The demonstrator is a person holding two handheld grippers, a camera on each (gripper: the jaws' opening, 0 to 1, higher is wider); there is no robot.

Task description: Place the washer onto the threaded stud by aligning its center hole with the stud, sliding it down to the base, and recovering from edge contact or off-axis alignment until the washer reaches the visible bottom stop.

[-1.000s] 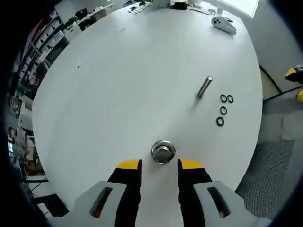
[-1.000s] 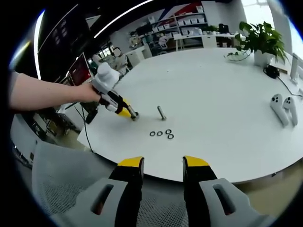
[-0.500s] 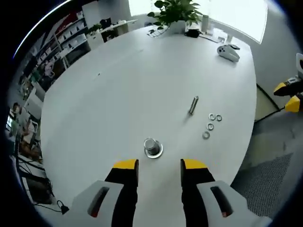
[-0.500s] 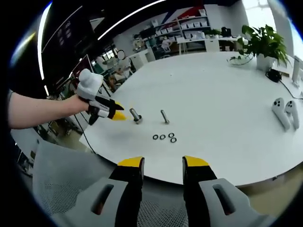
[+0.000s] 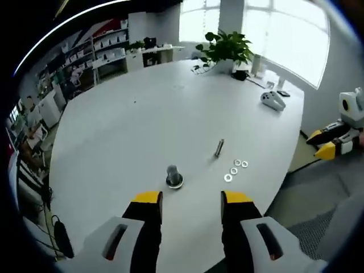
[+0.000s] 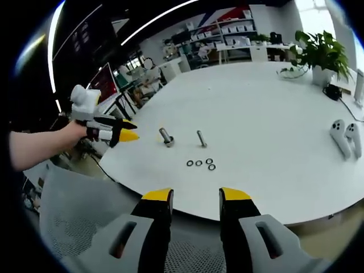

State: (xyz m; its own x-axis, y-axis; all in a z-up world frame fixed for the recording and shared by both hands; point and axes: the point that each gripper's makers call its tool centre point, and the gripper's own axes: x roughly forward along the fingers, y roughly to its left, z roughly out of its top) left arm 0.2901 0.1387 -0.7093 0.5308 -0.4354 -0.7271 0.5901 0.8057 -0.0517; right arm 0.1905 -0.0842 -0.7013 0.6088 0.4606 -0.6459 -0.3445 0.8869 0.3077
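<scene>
Big white round table (image 5: 131, 125) in open office, potted plant (image 5: 226, 48) at far edge. I see upright metal threaded stud on flanged base (image 5: 173, 176) near table edge, loose steel bolt (image 5: 219, 148) beside it, small steel washers (image 5: 234, 170) in cluster nearby. My left gripper (image 5: 186, 200), jaws apart, empty, has pulled back from stud since a second ago. My right gripper (image 6: 195, 197) released, off table edge.
</scene>
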